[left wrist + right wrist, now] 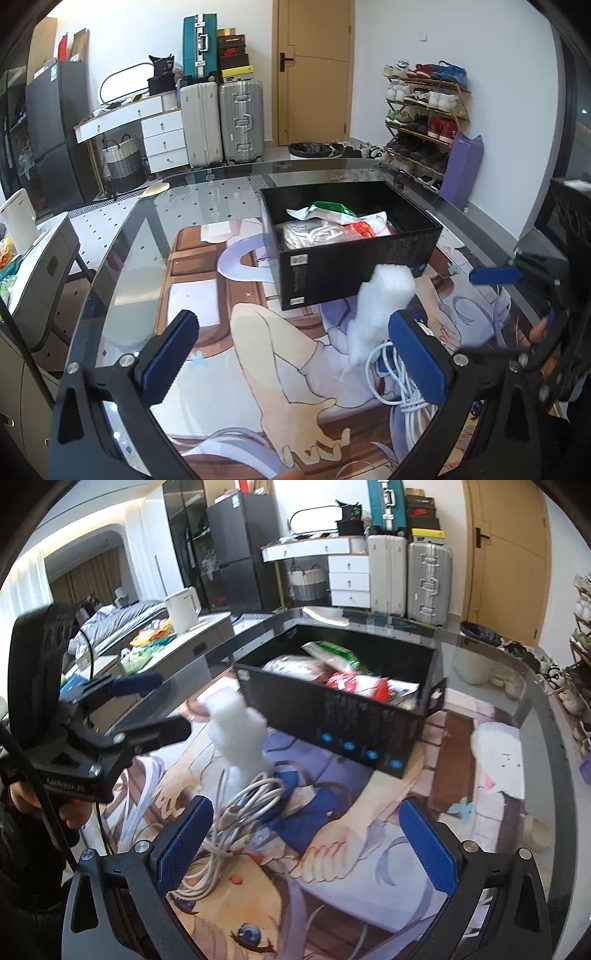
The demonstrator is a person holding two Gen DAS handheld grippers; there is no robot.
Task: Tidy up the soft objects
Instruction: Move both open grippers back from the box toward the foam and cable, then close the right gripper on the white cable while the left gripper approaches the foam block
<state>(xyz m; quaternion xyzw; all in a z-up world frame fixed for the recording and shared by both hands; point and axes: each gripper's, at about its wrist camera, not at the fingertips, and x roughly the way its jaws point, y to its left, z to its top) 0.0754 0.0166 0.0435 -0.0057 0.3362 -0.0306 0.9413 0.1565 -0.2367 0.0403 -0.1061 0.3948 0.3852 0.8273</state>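
Glass table (122, 266), black box (354, 273) w/ plastic packets (325, 225)

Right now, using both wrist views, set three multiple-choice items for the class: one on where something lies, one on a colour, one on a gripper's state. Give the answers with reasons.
1. Where does the white cable lie?
A. in the black box
B. on the table mat in front of the box
C. on the shoe rack

2. What colour are the pads on the fingers?
A. red
B. green
C. blue

3. How is the right gripper?
A. open, holding nothing
B. shut on the cable
C. shut on the white foam

Answers: 1 B, the coil rests on the mat outside the black box. 2 C, the pads show blue. 3 A, its fingers stand wide apart over bare mat.
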